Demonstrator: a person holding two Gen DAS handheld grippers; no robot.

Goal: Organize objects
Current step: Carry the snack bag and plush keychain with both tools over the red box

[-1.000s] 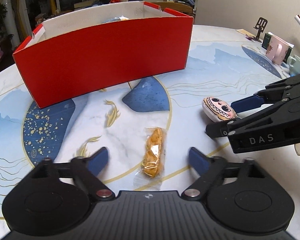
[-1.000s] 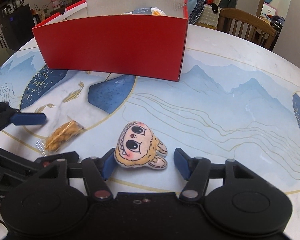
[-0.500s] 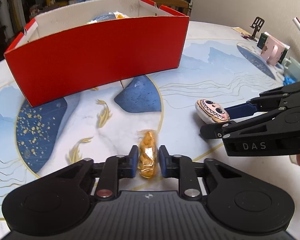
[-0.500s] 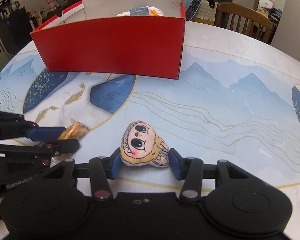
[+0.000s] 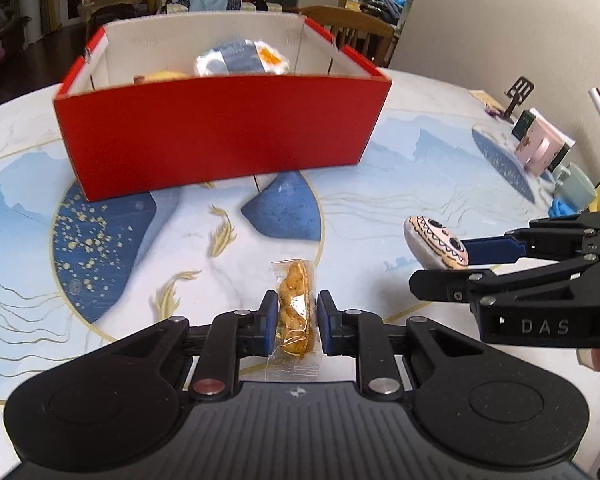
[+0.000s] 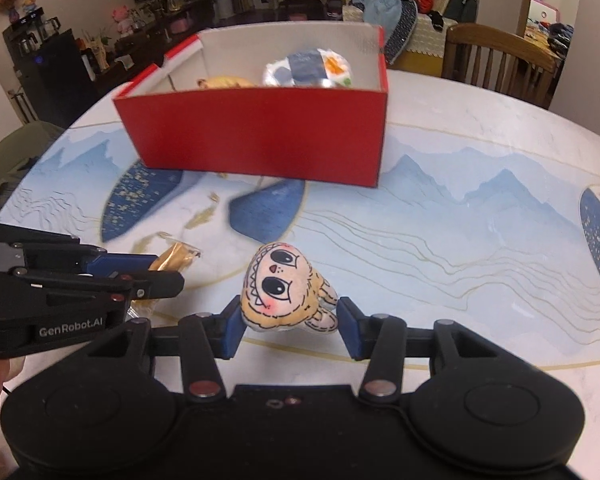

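Left wrist view: the snack packet (image 5: 294, 312) sits clenched in the left claw (image 5: 293, 322), its long axis running straight ahead along the fingers, toward the red box (image 5: 220, 136). Right wrist view: the plush face toy (image 6: 278, 292) is squeezed between the blue pads of the right claw (image 6: 288, 326), face up, its small paws poking out to the right. Both things appear to be raised just off the worktop (image 6: 440, 216), though the fisheye makes the gap hard to judge. What matters for the coming move is that the box lies directly forward of both claws, open top upward, with a wrapped pack (image 5: 240, 58) and something yellow already inside. Each hand looks about equally near; the near red wall stands between each held thing and the space inside.
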